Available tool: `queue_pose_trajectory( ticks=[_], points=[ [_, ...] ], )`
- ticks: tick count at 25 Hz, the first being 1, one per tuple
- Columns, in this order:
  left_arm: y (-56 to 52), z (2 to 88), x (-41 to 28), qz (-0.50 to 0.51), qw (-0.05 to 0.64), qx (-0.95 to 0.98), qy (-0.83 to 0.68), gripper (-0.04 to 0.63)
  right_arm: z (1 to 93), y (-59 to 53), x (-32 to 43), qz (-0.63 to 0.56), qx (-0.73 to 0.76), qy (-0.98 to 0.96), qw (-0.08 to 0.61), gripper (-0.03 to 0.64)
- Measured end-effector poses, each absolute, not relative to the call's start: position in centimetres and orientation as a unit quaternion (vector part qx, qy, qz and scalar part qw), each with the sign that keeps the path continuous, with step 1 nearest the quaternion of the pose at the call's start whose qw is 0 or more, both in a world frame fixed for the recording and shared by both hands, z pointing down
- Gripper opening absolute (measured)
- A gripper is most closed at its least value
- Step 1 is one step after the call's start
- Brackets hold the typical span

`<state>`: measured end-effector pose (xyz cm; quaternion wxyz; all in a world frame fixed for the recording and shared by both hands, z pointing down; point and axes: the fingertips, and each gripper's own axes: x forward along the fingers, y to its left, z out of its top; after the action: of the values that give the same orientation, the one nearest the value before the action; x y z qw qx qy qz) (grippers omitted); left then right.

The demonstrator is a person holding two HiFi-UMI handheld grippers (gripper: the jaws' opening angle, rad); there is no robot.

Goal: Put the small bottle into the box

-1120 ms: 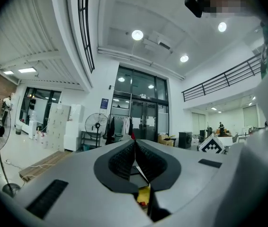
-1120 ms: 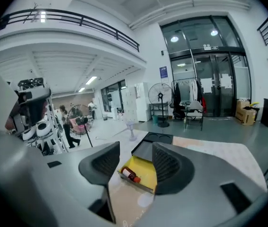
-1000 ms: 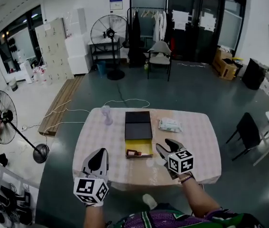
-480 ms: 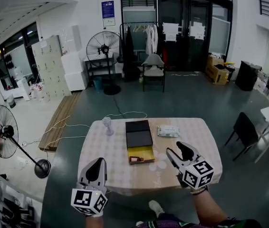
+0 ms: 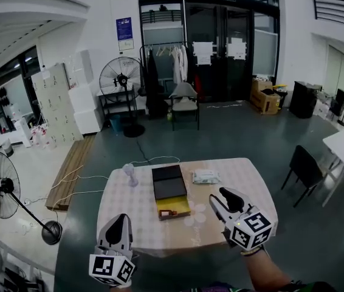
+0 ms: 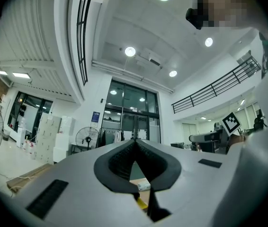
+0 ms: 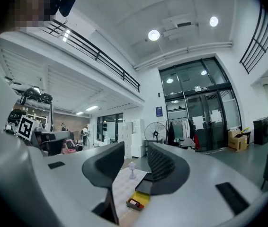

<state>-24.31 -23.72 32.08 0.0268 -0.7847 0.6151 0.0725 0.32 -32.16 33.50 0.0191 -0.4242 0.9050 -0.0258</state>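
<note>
The table [image 5: 245, 181] with its checked cloth is the biggest thing in front of me; in the middle of it lies the box [image 5: 169, 184], its black lid laid open to the far side and its yellow tray on the near side; the small bottle [image 5: 167, 213] lies flat in that yellow tray, so I think the job is as good as done.

My right gripper [image 5: 219, 196] hangs over the near right part of the table; its fingers are apart with nothing between them, and they have just been closing a bit; my left gripper [image 5: 120, 221] hangs at the near left edge, fingers pressed together and empty.

What could go wrong: if I drop a hand too fast I could bump the box and tip the bottle out; the pack of wipes [image 5: 206, 176] or the little fan [image 5: 129, 174] could get knocked too.

Writing: the blue poster [image 5: 123, 28] on the far wall is too small to read; the cubes show only square marks.
</note>
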Motion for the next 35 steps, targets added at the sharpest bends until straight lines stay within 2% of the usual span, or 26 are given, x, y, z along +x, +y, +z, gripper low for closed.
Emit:
queue_pose_trajectory(
  ticks=[17,21,35],
  points=[
    [-22.0,31.9,-14.7,0.076,0.019,-0.784,0.615,0.023,32.4,-30.4,7.8,-0.021,-0.404,0.914,0.023,0.061],
    [-21.4,31.4,-13.6,0.073,0.025,-0.781,0.619,0.023,31.9,-29.7,8.9,-0.015,-0.403,0.915,0.026,0.009],
    [-20.5,30.8,-12.2,0.064,0.038,-0.775,0.627,0.023,31.2,-29.2,9.9,-0.012,-0.396,0.918,0.025,0.005]
  ],
)
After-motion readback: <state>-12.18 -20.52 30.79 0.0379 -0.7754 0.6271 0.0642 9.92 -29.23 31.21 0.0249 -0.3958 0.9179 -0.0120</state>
